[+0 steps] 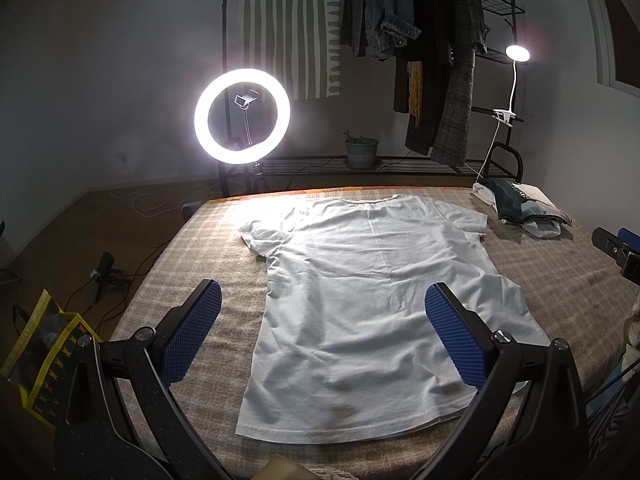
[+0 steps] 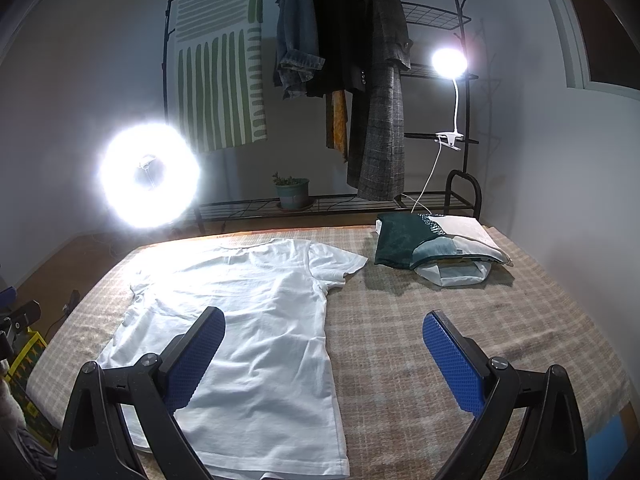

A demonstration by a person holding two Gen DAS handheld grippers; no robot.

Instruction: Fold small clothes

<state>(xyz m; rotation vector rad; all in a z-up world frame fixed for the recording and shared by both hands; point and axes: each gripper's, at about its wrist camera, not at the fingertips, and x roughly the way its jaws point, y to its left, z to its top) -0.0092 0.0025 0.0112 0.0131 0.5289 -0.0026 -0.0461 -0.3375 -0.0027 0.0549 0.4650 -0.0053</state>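
A white T-shirt [image 1: 372, 300] lies spread flat on the checked bedcover [image 1: 200, 264], collar at the far side, hem nearest me. It also shows in the right wrist view [image 2: 256, 320]. My left gripper [image 1: 322, 300] is open and empty, held above the shirt's lower half. My right gripper [image 2: 324, 332] is open and empty above the shirt's right edge and the bare cover beside it. The right gripper's tip shows at the left wrist view's right edge [image 1: 616, 248].
A pile of folded clothes [image 2: 432, 248] sits at the bed's far right corner. A ring light [image 1: 242, 116], a clip lamp [image 2: 449, 63] and a clothes rack [image 2: 344, 80] with a potted plant [image 2: 292, 192] stand behind the bed. A yellow bag [image 1: 44, 348] is on the floor at left.
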